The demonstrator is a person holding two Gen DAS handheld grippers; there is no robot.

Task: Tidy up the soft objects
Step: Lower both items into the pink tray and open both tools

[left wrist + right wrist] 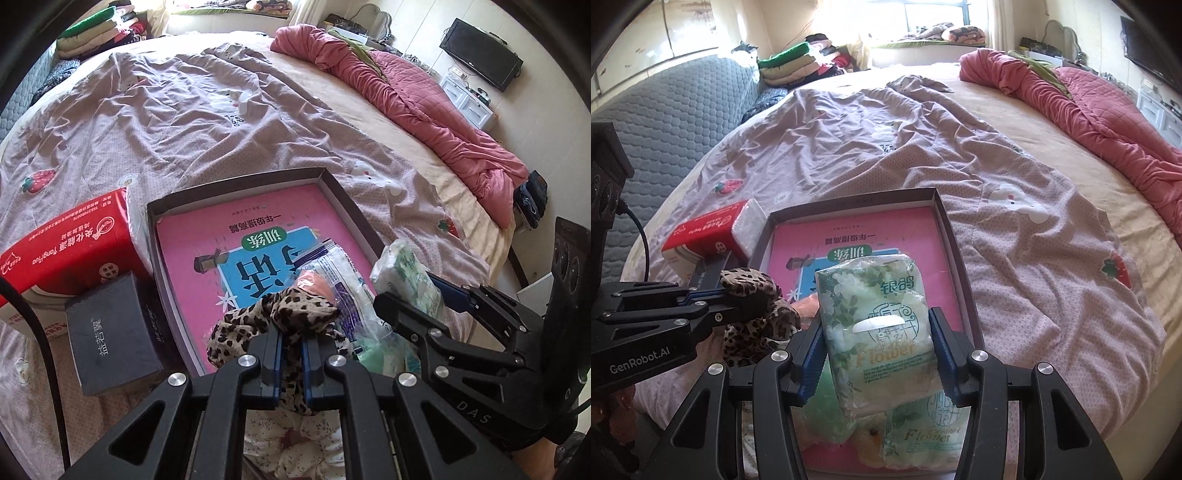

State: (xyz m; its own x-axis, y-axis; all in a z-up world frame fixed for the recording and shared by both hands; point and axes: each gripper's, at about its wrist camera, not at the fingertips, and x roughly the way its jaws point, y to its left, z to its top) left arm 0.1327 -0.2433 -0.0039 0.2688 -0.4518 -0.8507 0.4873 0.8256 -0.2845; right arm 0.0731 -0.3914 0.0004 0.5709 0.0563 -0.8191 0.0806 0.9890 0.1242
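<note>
Both grippers carry a soft thing down over the open box on the bed.

In the left wrist view, our left gripper (291,354) has its jaws clamped on a leopard-print cloth (280,314), which hangs over the near end of the dark box (236,177) with the pink book (207,236) inside; at 9 o'clock a red tissue pack (74,243) and a grey case (114,332) lie just beside the box wall. In the right wrist view, our right gripper (881,354) has its jaws clamped on a green tissue packet (875,321), above a second packet (923,435) already lying low in the box. We judge the step is placing; the next move calls for lowering and letting go inside the walls. Open room stays toward 12 o'clock over the book; the two grippers are near each other.
</note>
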